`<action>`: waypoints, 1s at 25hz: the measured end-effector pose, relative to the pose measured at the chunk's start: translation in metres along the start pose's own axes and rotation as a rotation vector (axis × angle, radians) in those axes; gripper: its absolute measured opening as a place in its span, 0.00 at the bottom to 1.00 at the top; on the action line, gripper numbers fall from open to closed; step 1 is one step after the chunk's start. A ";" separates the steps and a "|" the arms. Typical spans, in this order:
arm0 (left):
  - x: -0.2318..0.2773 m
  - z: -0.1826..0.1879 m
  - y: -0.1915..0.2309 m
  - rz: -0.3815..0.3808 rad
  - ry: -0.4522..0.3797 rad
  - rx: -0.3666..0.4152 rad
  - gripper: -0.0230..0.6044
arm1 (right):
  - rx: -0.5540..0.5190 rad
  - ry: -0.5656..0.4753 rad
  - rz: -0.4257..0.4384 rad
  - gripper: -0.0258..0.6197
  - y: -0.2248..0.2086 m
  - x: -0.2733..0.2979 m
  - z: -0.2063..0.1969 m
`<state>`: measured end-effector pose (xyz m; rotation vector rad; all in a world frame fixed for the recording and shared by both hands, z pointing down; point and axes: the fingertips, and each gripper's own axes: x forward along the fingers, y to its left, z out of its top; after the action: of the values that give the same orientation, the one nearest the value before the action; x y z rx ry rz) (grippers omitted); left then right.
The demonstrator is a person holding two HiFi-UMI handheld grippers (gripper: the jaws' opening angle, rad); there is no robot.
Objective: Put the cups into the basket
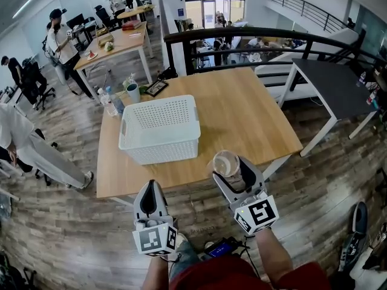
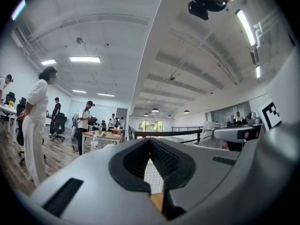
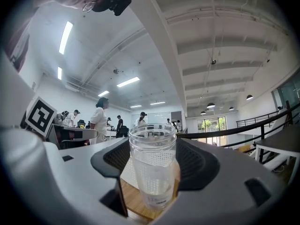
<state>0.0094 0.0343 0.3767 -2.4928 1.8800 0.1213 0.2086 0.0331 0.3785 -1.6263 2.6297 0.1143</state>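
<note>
Cup (image 3: pixel 152 165), 1, in right claw (image 1: pixel 234 169), 1 basket (image 1: pixel 163 151)

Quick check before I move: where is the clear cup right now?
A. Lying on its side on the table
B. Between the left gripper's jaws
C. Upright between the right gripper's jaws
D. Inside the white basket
C: the right gripper view shows the clear cup upright between the jaws of the right gripper, and in the head view it is outside the white basket, to its right.
</note>
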 end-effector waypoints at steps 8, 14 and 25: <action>0.011 0.000 0.035 0.013 -0.009 0.005 0.04 | -0.009 0.000 -0.009 0.50 0.012 0.030 0.000; 0.027 -0.002 0.063 0.012 -0.014 -0.005 0.04 | -0.023 0.003 -0.014 0.50 0.023 0.057 0.002; 0.049 -0.002 0.122 0.013 -0.018 -0.020 0.04 | -0.042 0.017 -0.014 0.50 0.051 0.115 0.004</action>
<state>-0.0945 -0.0462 0.3792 -2.4843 1.8983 0.1632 0.1114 -0.0460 0.3669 -1.6652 2.6460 0.1574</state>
